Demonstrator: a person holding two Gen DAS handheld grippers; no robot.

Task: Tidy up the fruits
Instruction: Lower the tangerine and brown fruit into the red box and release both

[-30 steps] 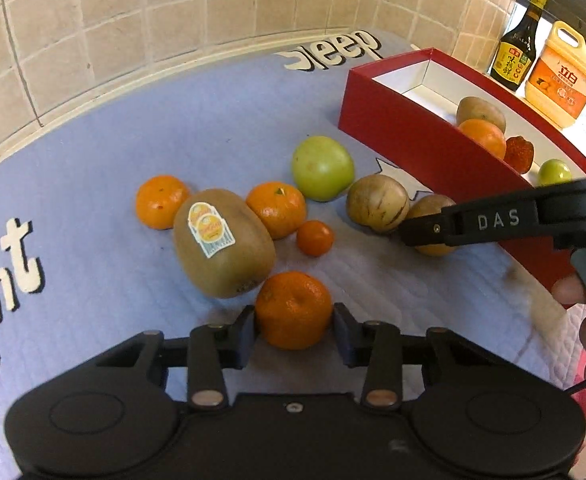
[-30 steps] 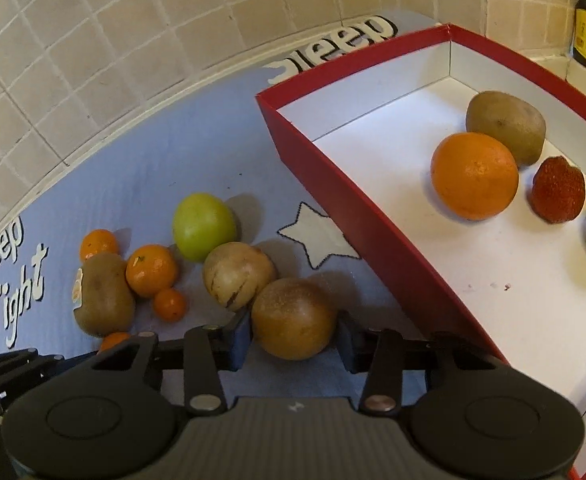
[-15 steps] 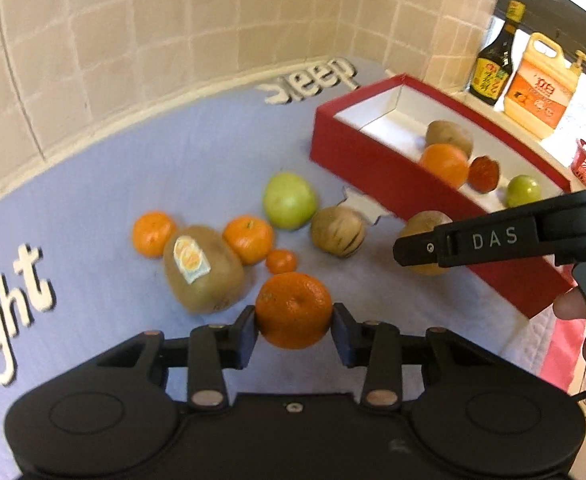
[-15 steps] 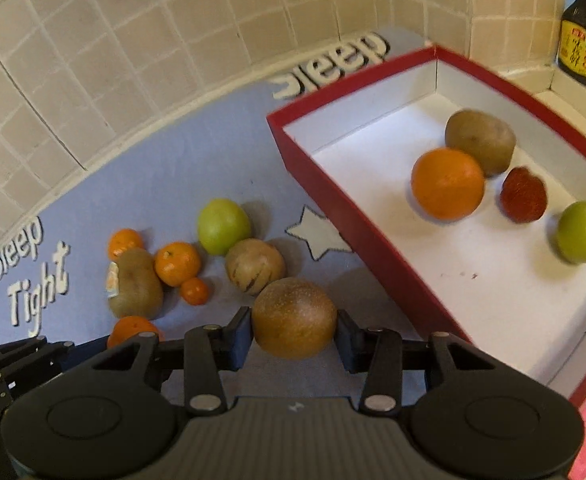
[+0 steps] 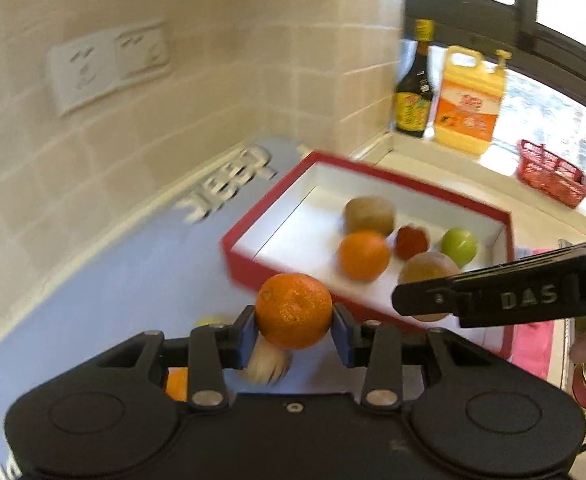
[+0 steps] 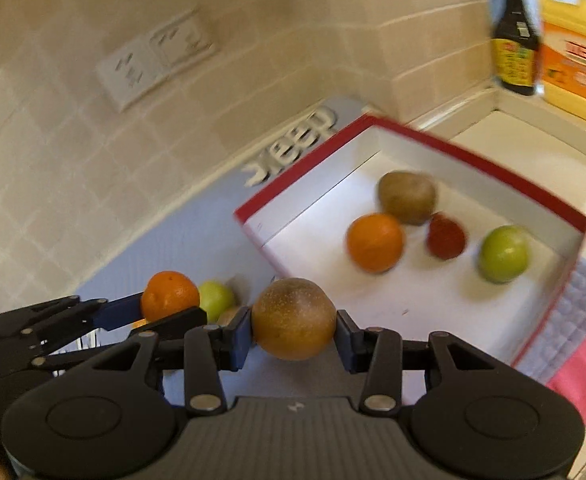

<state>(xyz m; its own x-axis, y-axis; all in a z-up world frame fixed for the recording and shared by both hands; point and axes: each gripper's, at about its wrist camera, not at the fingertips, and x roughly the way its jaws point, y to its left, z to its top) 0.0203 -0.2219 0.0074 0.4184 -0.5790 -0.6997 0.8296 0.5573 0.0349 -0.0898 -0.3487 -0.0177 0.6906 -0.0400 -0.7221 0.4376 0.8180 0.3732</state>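
- Above the blue mat (image 5: 133, 272), both grippers carry fruit: the left gripper (image 5: 294, 330) is clamped on a mandarin (image 5: 294, 311), the right gripper (image 6: 293, 338) on a brown round fruit (image 6: 294, 319).
- Each fruit sits squarely between its blue pads, clear of the mat; being near-round, neither has a long axis to mind.
- Ahead and to the right of both sets of fingers lies the red box (image 6: 425, 136), with a kiwi (image 6: 407, 197), an orange (image 6: 375, 242), a red fruit (image 6: 446, 236) and a green fruit (image 6: 504, 253) grouped toward its far right part.
- Judging by the left view, the right gripper is the nearer: its brown fruit (image 5: 429, 270) shows against the box's white floor, while the mandarin hangs short of the near red wall.
- Bare white floor on the near left of the box looks the likely spot for both.
- Only the right view shows a green fruit (image 6: 216, 300) on the mat behind the left fingers; only the left view shows a pale fruit (image 5: 267, 364) and an orange one (image 5: 176, 384) below its own pads, all blurred.
- Left-behind fruit suggests the task is partway done.
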